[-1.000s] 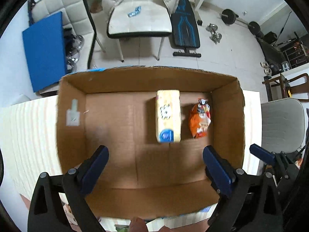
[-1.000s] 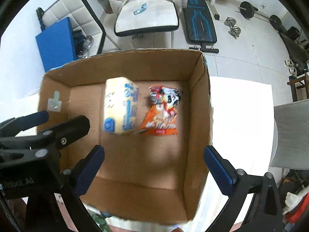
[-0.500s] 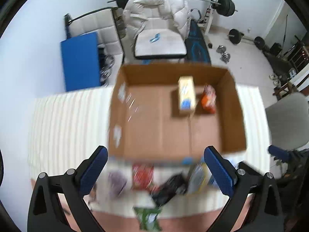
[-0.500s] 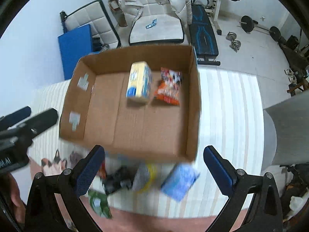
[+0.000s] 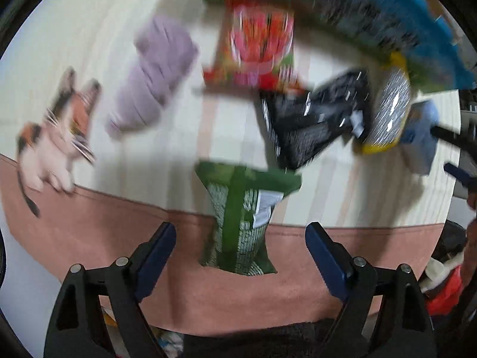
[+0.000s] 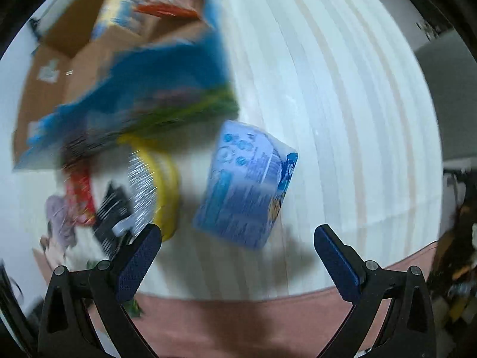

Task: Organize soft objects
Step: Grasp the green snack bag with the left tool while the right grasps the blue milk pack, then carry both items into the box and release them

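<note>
Hovering over the clutter, both grippers gape with nothing between their fingers.

Left gripper (image 5: 240,256) hangs spread above a green packet (image 5: 241,220) that lies across the edge of the striped cloth (image 5: 184,125); farther off lie a cat toy (image 5: 56,137), a purple cloth (image 5: 152,74), a red packet (image 5: 256,50) and a black packet (image 5: 313,119), all blurred. Right gripper (image 6: 237,256) hangs spread just short of a blue pack (image 6: 247,185), with a yellow packet (image 6: 161,185) beside it and the box (image 6: 53,95) beyond.
</note>
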Motion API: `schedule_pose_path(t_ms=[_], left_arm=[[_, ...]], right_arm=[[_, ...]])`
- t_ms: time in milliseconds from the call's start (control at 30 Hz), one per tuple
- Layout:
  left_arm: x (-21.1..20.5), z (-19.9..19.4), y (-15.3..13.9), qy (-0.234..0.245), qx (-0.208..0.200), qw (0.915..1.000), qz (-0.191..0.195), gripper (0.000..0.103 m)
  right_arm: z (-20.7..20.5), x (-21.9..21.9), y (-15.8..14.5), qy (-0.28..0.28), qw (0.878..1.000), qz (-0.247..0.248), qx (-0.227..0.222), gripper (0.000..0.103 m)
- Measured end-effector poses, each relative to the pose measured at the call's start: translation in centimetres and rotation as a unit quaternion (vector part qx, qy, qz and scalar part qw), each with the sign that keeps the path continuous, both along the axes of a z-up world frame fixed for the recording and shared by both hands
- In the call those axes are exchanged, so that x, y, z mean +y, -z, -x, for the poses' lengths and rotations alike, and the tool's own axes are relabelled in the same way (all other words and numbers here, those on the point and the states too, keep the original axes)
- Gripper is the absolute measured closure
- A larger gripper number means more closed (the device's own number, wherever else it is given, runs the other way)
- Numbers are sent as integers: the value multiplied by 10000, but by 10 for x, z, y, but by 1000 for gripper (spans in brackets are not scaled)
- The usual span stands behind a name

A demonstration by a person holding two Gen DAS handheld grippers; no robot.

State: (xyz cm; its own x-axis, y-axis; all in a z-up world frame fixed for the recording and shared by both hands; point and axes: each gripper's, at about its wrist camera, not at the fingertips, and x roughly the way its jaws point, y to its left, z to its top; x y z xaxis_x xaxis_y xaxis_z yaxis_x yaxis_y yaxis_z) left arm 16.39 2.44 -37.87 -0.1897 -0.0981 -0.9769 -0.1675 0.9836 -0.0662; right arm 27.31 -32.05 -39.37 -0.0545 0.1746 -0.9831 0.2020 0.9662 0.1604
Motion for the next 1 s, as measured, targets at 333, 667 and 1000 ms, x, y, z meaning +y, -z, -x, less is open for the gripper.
schedule_pose_path(t_ms=[333, 667, 1000], left_arm=[[-16, 17, 30, 103, 238, 9996, 91, 14], [-20, 27, 52, 282, 274, 9992, -56, 14], [-45, 43, 66, 454, 191, 9983, -319, 60]], right_arm=[[3, -5, 33, 53, 9991, 44, 407, 42], [96, 14, 37, -994, 9915, 185, 819, 41], [123, 26, 62, -801, 9937, 268, 736, 27]])
